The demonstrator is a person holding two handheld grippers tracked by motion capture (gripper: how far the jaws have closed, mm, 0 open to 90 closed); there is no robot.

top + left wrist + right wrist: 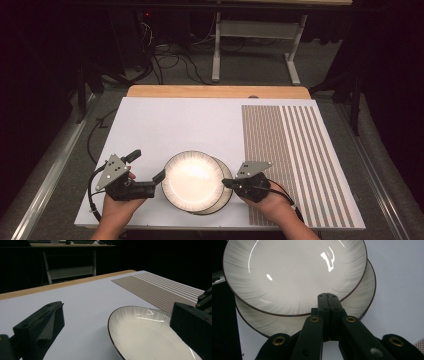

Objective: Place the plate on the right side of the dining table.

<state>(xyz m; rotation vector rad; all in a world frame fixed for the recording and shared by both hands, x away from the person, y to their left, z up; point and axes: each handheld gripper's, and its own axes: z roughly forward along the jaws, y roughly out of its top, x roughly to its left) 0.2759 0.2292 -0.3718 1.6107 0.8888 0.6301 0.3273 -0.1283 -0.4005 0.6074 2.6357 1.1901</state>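
Note:
Two white plates with dark rims lie stacked and offset near the table's front edge. The upper plate [192, 180] [294, 272] [147, 337] sits left of the lower plate [227, 194] [362, 295]. My left gripper [146, 166] [117, 312] is open at the upper plate's left side, one jaw by its rim and the other out over bare board. My right gripper [225, 183] [328, 296] is shut, jaws pressed flat together. Its tips lie at the upper plate's right rim, over the lower plate. Nothing shows between its pads.
The plates rest on a white board [175, 125] with a brown striped mat [295, 160] at the right. A wooden table edge [217, 91] runs along the back. Beyond it are cables [170, 62] on the floor and a desk frame [255, 30].

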